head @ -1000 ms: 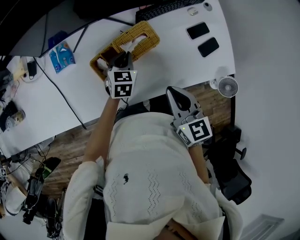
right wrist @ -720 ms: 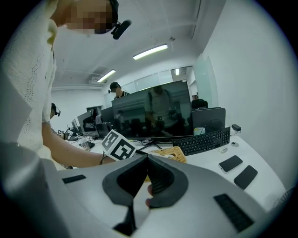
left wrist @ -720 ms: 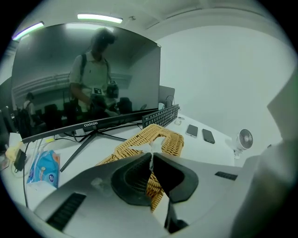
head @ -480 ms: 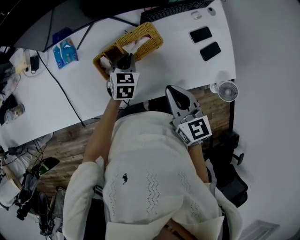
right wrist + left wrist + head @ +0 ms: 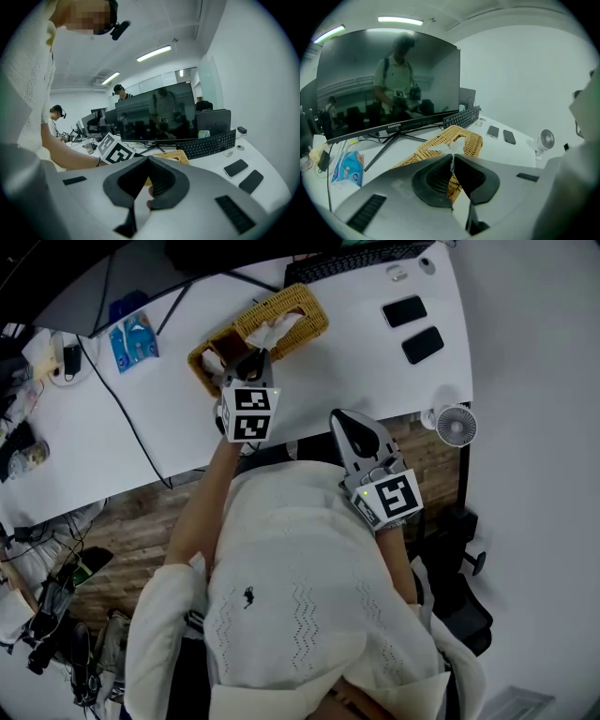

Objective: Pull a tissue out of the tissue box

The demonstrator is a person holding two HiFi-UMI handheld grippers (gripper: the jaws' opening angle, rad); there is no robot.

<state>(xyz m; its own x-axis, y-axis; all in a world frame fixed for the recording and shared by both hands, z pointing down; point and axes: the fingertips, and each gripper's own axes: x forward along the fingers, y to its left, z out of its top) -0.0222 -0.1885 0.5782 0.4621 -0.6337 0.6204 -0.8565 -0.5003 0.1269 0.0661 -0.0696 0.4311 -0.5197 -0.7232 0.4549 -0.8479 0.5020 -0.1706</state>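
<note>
A woven wicker tissue box (image 5: 281,322) lies on the white desk (image 5: 356,371), with a white tissue (image 5: 270,332) sticking up from its slot. My left gripper (image 5: 249,360) is shut, its tips over the box's near left end, just short of the tissue. In the left gripper view the tissue (image 5: 453,144) shows right beyond the closed tips (image 5: 452,158), above the box (image 5: 466,140); I see nothing held between them. My right gripper (image 5: 349,426) is shut and empty at the desk's front edge, apart from the box (image 5: 177,157).
A monitor stand and keyboard (image 5: 352,259) lie behind the box. Two dark phones (image 5: 405,310) (image 5: 422,345) lie to the right, and a small fan (image 5: 455,425) stands off the desk's corner. A blue packet (image 5: 134,338) and a black cable (image 5: 127,418) lie to the left.
The head view has drifted a little. Both grippers hold nearly the same places, the left one still at the box.
</note>
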